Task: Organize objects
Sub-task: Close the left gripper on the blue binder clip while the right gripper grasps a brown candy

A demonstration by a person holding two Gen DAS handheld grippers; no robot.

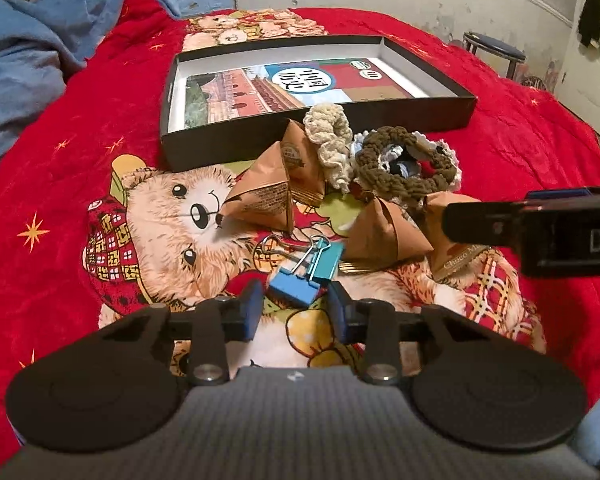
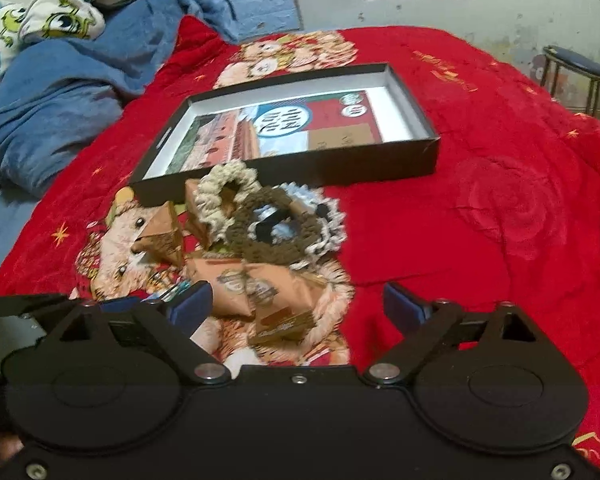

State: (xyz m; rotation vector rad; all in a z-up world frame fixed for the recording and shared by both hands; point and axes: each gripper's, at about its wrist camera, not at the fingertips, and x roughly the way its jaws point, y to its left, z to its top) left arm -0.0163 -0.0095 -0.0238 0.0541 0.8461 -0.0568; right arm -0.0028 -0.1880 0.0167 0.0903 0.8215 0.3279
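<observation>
Red bear-print blanket point(image 1: 520, 128), crumpled blue bedding point(image 2: 60, 92) (cartoon-print fabric above), round stool point(image 1: 496, 53) by wall.

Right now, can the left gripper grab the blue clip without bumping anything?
Probably yes. The left gripper sits just short of the blue clip, jaws apart on either side of its near end, and nothing lies between. The teal clip touches it behind, so that one might get nudged.

"Choco M…" on brown packet point(image 1: 458, 258)
</observation>
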